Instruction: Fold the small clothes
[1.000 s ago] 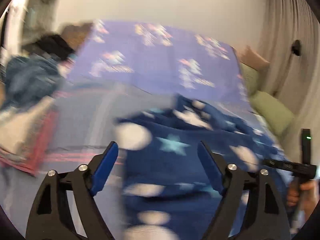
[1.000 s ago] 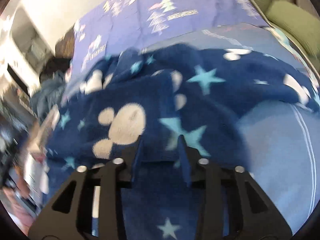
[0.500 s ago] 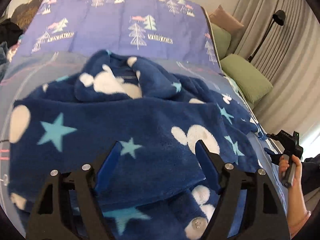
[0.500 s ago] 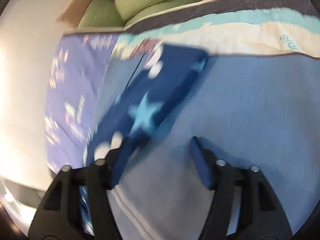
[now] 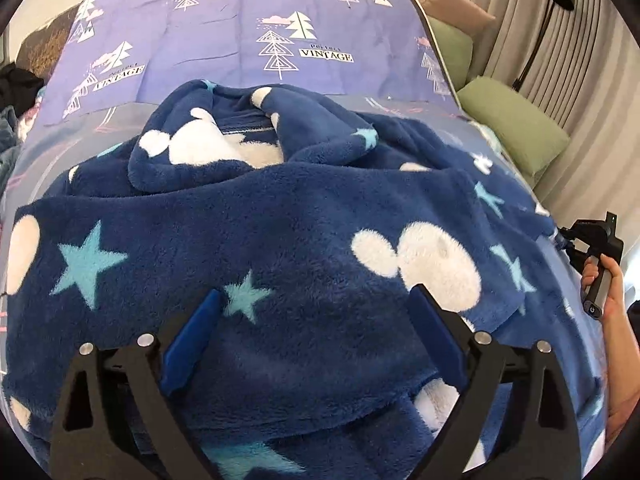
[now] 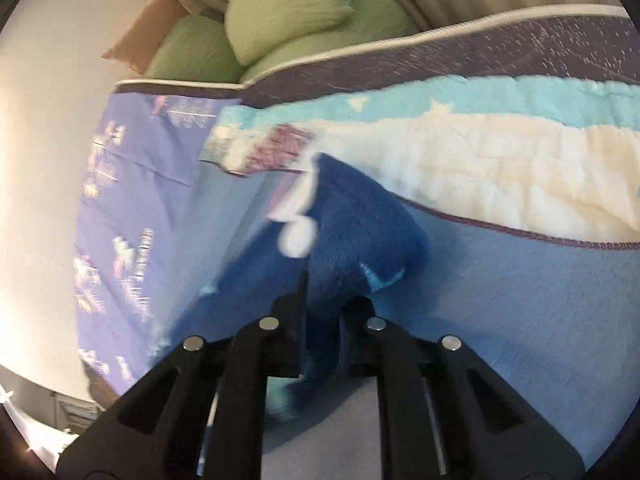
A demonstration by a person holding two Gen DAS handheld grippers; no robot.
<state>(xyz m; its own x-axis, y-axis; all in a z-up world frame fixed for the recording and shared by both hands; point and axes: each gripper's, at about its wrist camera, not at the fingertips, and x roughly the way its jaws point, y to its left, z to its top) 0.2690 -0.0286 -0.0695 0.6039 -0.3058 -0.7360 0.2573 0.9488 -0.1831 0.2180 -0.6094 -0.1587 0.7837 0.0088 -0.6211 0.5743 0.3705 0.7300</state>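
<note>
Half a second back the right gripper (image 6: 322,300) stood open beside the sleeve end; now its jaws are nearly closed, pinching a bunch of the fleece (image 6: 360,240). The left gripper (image 5: 312,320) has kept its place, jaws wide apart over the garment's near half, gripping nothing.

One garment is in play: a navy fleece (image 5: 280,220) with white blobs and pale blue stars, lying rumpled across the bed (image 5: 240,40). Its hood or collar is heaped toward the far side, and one sleeve trails off to the right, where the right gripper has it near the bed's right edge.

It looks thick, soft and floppy, light enough to lift by a pinch, yet bulky, so folds will likely spring up rather than lie crisp. The pile should give the pads good friction, and slipping seems unlikely. Best holds are probably hems, cuffs and shoulder seams, where one or two layers fit between the pads; grabbing mid-panel would likely bunch it.

Count: one fleece, two grippers, and three green cushions (image 6: 288,4) at the far right in the right wrist view. A dark pile (image 5: 16,88) of other clothes sits at far left, too cut off to count.
</note>
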